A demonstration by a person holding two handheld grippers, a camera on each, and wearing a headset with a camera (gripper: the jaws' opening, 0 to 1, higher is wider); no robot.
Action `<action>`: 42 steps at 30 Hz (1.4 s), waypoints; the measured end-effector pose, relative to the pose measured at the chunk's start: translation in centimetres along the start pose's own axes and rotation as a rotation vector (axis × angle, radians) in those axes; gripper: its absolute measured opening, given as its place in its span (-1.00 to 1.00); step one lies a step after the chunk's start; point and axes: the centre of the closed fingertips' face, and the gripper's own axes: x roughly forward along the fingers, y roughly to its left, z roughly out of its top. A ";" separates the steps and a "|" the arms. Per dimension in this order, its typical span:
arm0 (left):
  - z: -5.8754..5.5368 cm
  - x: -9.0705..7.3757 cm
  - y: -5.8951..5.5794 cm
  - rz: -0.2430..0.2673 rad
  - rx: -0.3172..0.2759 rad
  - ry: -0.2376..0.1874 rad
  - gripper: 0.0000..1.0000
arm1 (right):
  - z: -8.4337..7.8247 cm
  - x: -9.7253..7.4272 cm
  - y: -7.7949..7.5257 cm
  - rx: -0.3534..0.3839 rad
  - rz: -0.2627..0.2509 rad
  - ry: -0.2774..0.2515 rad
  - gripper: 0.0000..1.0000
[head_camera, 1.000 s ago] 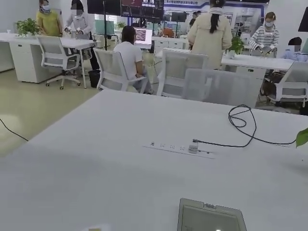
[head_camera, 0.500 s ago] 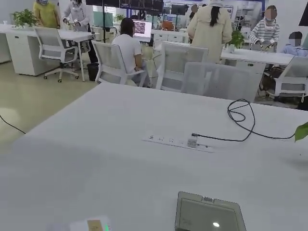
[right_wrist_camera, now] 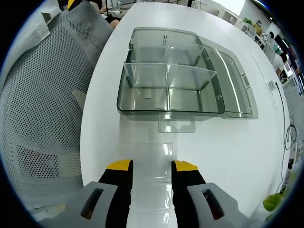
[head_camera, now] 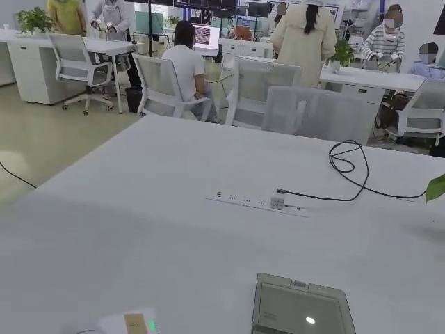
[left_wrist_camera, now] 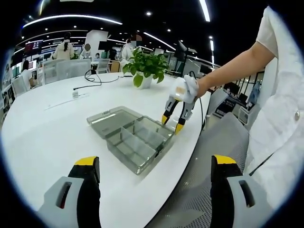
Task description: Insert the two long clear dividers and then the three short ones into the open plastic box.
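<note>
The open clear plastic box (right_wrist_camera: 168, 85) lies near the table edge with its lid (head_camera: 302, 309) folded flat behind it; clear dividers stand inside and split it into compartments. In the left gripper view the box (left_wrist_camera: 135, 140) sits ahead of my left gripper (left_wrist_camera: 156, 164), whose jaws are wide open and hold nothing. A hand holds my right gripper (left_wrist_camera: 172, 123) at the box's near corner by the table edge. Seen from its own camera, the right gripper (right_wrist_camera: 151, 166) has its jaws part-way apart. Flat clear divider pieces (right_wrist_camera: 161, 159) lie on the table between and under them.
A power strip (head_camera: 257, 202) is set into the white table (head_camera: 139, 229), with a black cable (head_camera: 348, 174) running from it. A potted plant (left_wrist_camera: 145, 69) stands behind the box. A mesh chair (right_wrist_camera: 42, 109) is at the table edge. People and chairs fill the background.
The head camera has tilted down a little, bringing more of the lid and a white device with a green light into the bottom edge. Nothing on the table has moved.
</note>
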 end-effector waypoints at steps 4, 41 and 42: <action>0.0 0.0 0.0 0.001 0.000 -0.001 1.00 | 0.0 0.0 0.0 0.002 -0.001 0.002 -0.34; 1.5 0.0 0.6 0.007 -0.014 -0.021 0.92 | 0.4 -4.4 -0.6 0.107 -0.148 -0.081 -0.34; 1.6 0.0 0.6 0.007 -0.025 -0.021 0.90 | 0.5 -4.6 -0.7 0.108 -0.155 -0.085 -0.34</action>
